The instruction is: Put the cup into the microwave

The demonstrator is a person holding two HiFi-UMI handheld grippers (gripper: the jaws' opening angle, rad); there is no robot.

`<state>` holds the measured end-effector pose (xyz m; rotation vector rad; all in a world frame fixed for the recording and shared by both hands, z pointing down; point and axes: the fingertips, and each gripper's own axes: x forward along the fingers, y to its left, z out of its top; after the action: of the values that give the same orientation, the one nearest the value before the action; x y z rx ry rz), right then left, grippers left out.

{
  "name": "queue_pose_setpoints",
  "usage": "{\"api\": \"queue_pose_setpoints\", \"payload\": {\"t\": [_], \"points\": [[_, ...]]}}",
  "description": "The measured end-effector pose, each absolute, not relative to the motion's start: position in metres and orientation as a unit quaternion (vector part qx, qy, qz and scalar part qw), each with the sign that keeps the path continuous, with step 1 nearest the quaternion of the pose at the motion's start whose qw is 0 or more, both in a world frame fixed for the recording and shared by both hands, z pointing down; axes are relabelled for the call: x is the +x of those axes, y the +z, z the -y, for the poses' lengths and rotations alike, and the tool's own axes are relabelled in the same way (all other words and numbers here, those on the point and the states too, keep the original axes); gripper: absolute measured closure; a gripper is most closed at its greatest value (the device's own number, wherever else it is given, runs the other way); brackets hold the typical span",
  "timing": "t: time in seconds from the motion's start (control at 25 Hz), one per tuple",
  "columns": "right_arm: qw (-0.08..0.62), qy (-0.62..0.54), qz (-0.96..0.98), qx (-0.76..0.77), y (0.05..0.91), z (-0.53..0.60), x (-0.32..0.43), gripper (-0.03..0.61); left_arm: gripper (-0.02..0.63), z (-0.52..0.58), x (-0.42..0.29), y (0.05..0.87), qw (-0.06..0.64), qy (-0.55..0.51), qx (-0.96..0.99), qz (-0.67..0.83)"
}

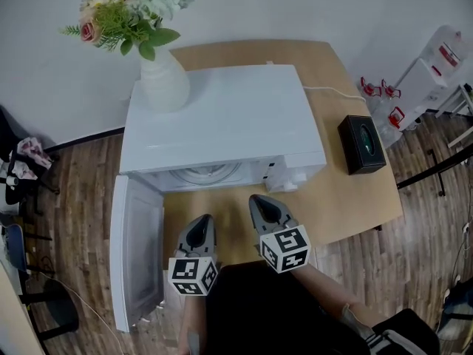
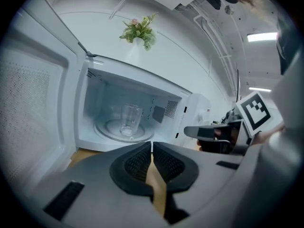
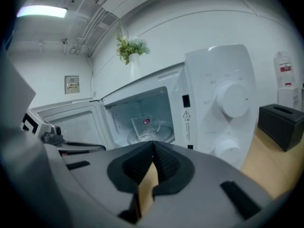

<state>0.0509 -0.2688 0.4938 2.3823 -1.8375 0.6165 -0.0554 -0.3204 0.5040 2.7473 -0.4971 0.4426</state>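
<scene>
Both claws are pressed together, pinching nothing: left gripper (image 2: 152, 148) and right gripper (image 3: 153, 148), side by side off the table's (image 1: 355, 198) front edge. Cup (image 3: 145, 126) stands upright on the turntable (image 2: 107, 128) inside the microwave (image 1: 222, 117). Placing looks done. Door (image 1: 137, 250) hangs open at left; next, probably swing it shut.

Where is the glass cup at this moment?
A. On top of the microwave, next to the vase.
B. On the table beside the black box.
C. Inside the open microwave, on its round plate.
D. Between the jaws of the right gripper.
C: the cup stands upright on the round plate inside the open microwave.
</scene>
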Motion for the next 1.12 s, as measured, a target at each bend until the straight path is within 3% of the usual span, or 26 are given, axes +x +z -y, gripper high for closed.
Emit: {"api": "queue_pose_setpoints", "payload": {"t": [0.68,0.88,1.12], "points": [[-0.03,0.121,0.53,0.839,0.41,0.185,0.119,0.586,0.601,0.282,-0.005,0.456,0.156,0.134,0.97,0.129],[-0.008,0.082,0.471,0.878,0.402,0.147,0.156,0.586,0.601,0.279,0.009,0.449,0.151,0.121,0.972,0.136],[0.013,0.121,0.455,0.882,0.434,0.124,0.182,0.586,0.601,0.275,0.022,0.454,0.149,0.12,0.97,0.148]]}}
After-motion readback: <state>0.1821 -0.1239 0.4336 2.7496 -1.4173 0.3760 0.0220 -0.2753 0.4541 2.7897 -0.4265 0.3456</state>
